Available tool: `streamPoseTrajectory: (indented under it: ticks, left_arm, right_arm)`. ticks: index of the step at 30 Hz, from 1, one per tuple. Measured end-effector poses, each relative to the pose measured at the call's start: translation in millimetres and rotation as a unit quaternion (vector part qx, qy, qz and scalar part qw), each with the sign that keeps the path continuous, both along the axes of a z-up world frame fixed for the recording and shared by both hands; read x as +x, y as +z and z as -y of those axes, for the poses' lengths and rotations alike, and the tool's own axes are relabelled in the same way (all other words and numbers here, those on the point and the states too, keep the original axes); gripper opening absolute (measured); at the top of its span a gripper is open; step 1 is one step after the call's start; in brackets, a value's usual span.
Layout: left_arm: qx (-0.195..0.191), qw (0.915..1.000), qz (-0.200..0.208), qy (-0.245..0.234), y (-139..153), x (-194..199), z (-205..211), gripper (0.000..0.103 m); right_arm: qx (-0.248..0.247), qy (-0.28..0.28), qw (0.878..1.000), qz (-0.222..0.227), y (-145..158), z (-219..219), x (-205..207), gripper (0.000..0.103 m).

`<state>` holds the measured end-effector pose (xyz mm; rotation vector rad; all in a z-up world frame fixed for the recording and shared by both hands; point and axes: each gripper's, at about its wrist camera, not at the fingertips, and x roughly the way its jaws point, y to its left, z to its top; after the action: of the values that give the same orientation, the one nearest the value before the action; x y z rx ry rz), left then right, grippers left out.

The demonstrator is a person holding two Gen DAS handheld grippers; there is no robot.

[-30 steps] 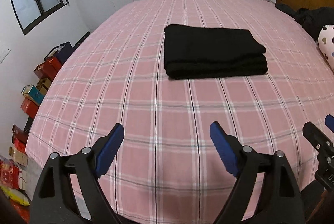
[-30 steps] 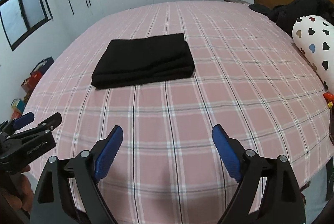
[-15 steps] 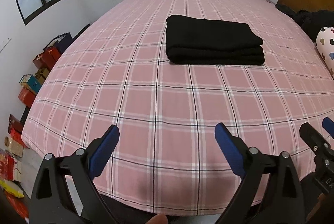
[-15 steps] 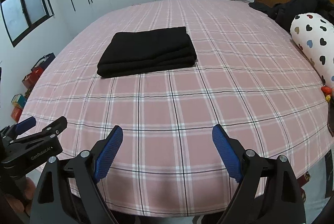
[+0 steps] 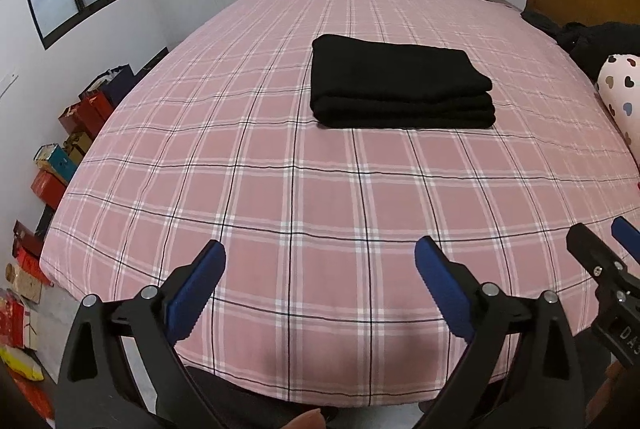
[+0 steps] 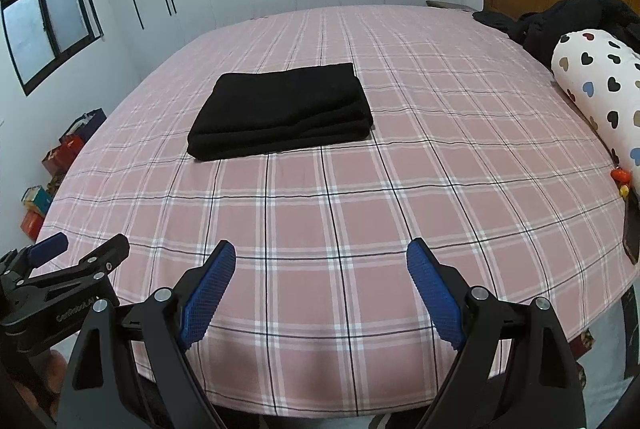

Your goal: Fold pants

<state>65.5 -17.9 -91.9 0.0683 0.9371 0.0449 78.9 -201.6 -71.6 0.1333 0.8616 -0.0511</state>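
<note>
You are holding the left gripper (image 5: 320, 285) and right gripper (image 6: 321, 283) with fingers spread wide, gripping nothing, over the bed's (image 5: 280, 197) near edge; the folded black pants (image 5: 400, 83) are lying farther in, mid-bed.

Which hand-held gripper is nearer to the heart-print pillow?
Right. The right hand-held gripper is on the heart-print pillow side; the left hand-held gripper is further from it, on the window side.
</note>
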Motion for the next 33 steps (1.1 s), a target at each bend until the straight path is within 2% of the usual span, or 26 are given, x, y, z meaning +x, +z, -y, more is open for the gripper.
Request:
streamPoseTrajectory:
  ticks: [33]
  left_arm:
    - [0.005, 0.9999, -0.005, -0.008, 0.9, 1.0, 9.5, 0.095]
  right_arm:
    - [0.000, 0.002, 1.000, -0.005, 0.4, -0.3, -2.4, 0.086]
